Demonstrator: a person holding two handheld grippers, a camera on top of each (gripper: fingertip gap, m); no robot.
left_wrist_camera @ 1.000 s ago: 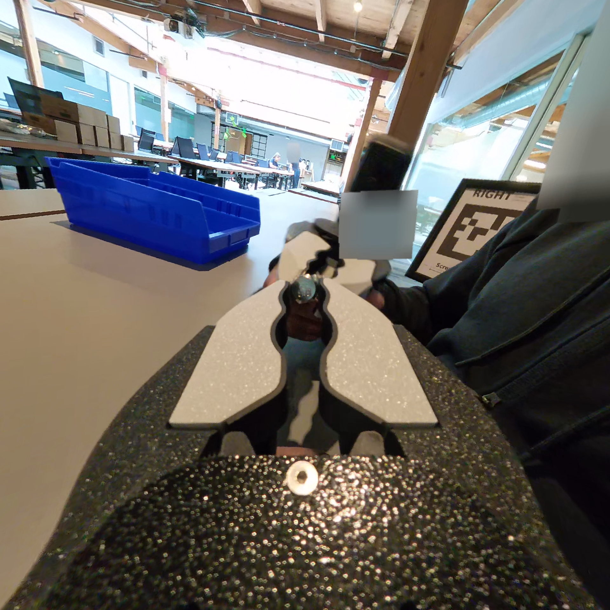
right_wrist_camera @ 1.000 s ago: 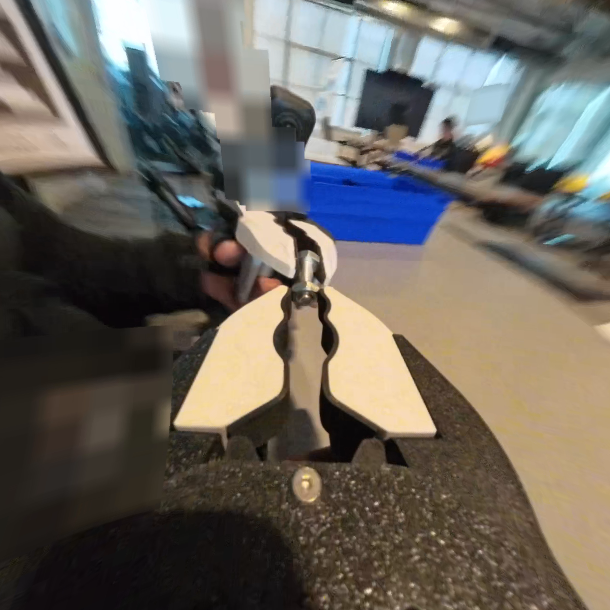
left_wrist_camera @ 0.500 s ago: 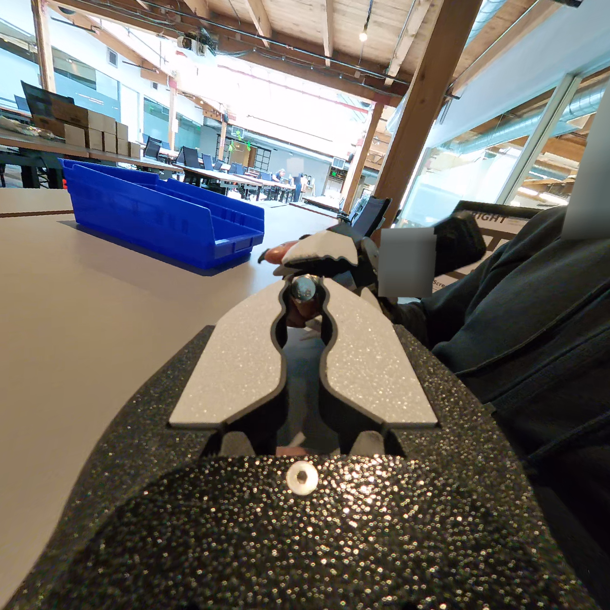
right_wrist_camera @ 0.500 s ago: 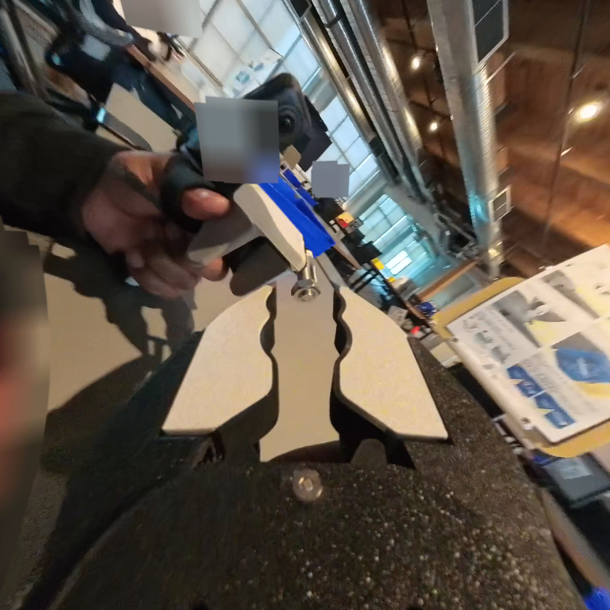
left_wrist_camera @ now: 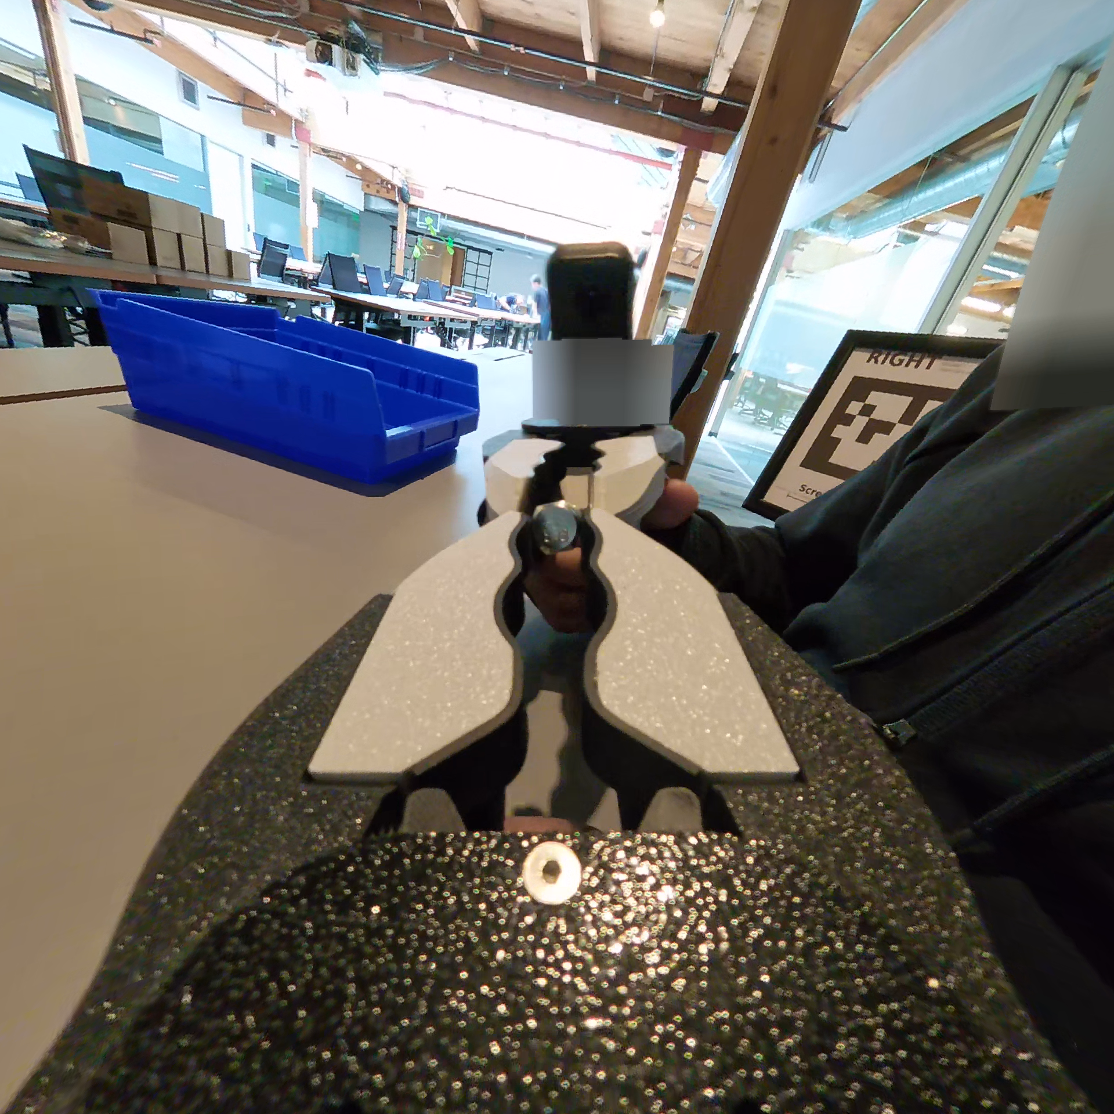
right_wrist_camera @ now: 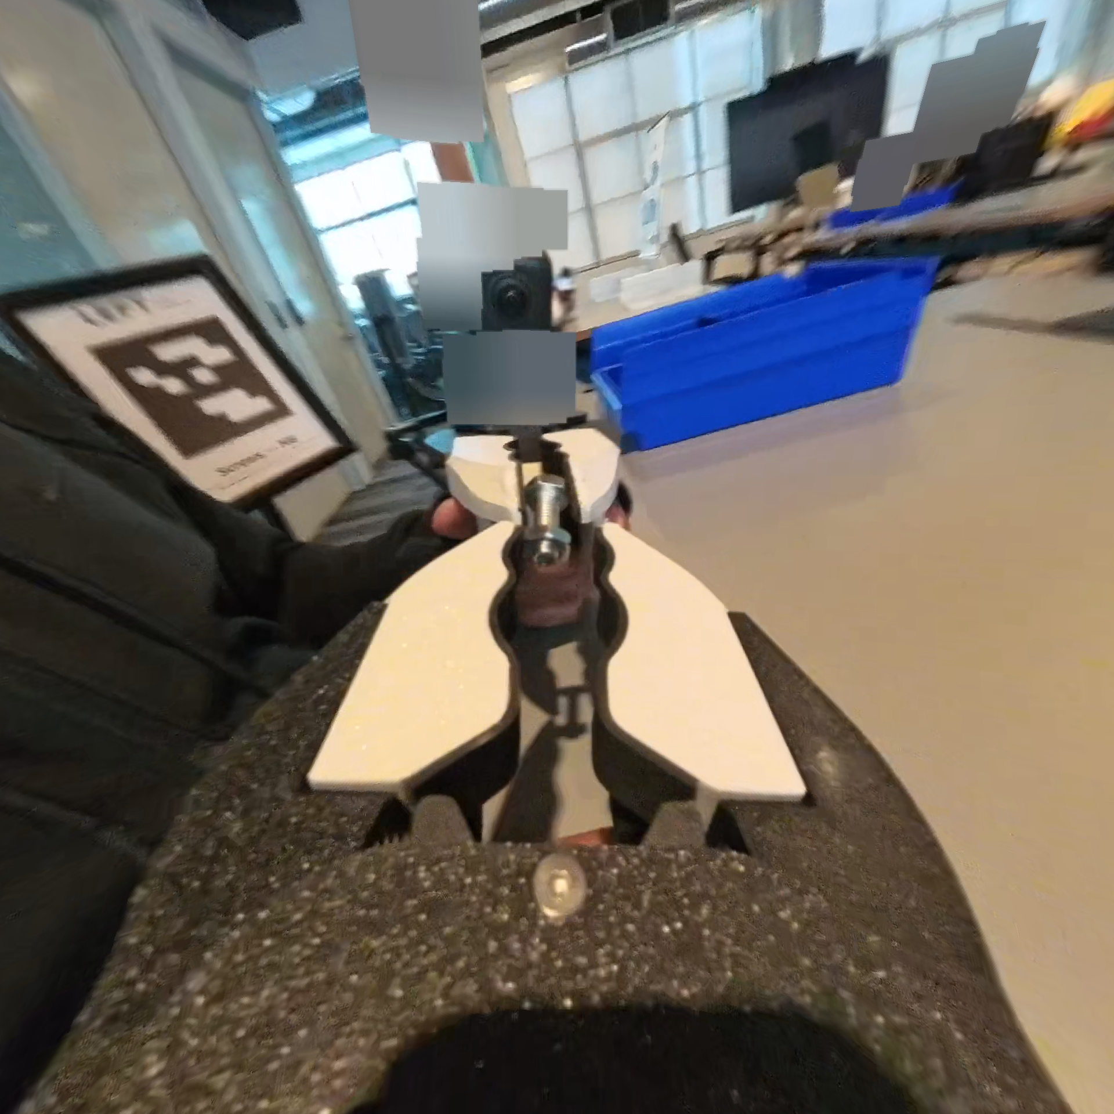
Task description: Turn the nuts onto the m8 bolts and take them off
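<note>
The left gripper (left_wrist_camera: 557, 530) is clamped on the bolt (left_wrist_camera: 554, 535) head to stop it spinning, while the right gripper (right_wrist_camera: 548, 542), facing it, closes on the nut (right_wrist_camera: 547, 550) to turn it.

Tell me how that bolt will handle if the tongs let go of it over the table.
The bolt looks like solid bright metal: probably stiff, heavy for its size. On the smooth table its round shank would likely roll, though its hex head and the nut should curb that. The left tongs pinch only the head, so it may pivot.
</note>
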